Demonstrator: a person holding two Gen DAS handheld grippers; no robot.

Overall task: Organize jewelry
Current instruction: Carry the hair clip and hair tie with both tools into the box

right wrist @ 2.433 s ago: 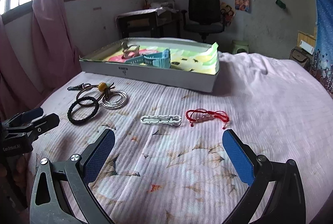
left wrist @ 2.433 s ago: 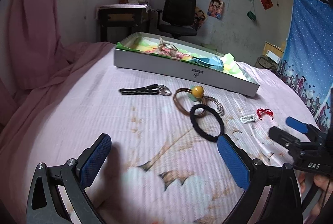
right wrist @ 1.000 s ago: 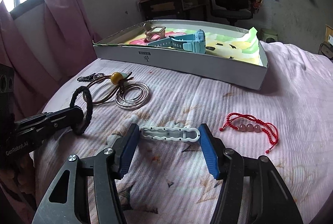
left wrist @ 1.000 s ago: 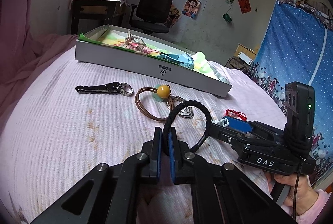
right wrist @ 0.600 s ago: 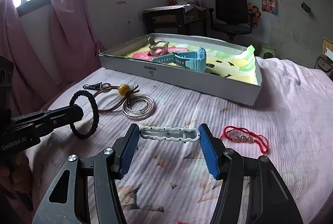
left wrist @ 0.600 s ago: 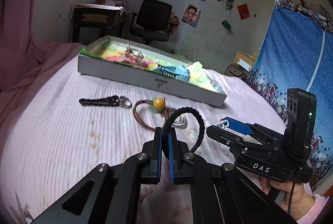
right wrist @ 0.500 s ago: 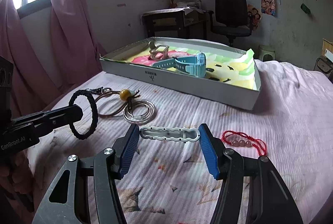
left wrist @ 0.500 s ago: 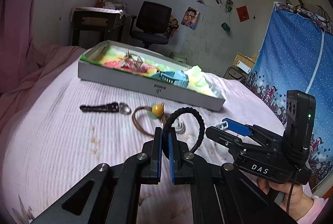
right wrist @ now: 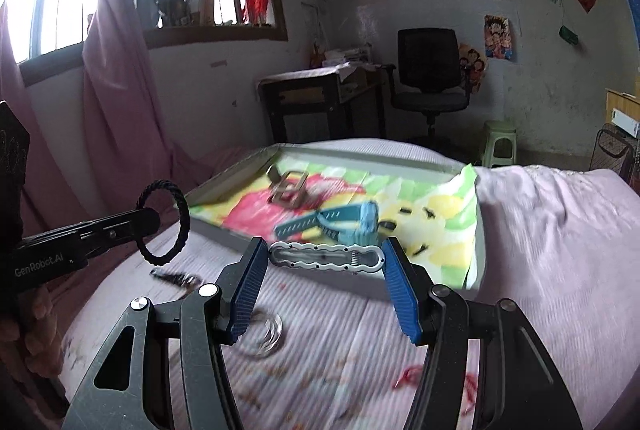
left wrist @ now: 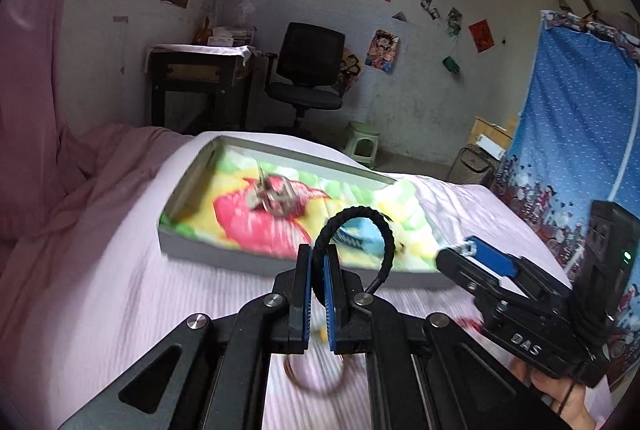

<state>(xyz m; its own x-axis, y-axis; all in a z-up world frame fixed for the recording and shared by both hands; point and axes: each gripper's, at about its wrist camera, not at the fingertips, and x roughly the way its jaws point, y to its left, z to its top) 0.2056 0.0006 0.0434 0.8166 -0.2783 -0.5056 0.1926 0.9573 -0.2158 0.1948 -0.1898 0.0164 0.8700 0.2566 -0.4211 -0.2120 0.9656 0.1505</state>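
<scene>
My left gripper [left wrist: 318, 290] is shut on a black braided hair tie [left wrist: 362, 216] and holds it up in front of the grey box [left wrist: 188, 242]. It also shows in the right wrist view [right wrist: 176, 206]. My right gripper [right wrist: 324, 286] is shut on a white wavy clip [right wrist: 325, 257], held lengthwise between the blue pads, just before the box's near wall [right wrist: 224, 234]. The box holds a blue watch [right wrist: 340, 220] and a tan buckle piece [right wrist: 290, 190] on a colourful liner.
On the pink bedspread below lie metal rings [right wrist: 266, 340], a black key strap [right wrist: 172, 276] and a red cord bracelet [right wrist: 408, 378]. A desk [right wrist: 320, 98], an office chair [right wrist: 430, 78] and a green stool [right wrist: 498, 142] stand beyond the bed.
Both grippers have lifted and moved forward toward the box with their items. The box now fills the middle of both views; the loose jewelry has dropped low in frame.
</scene>
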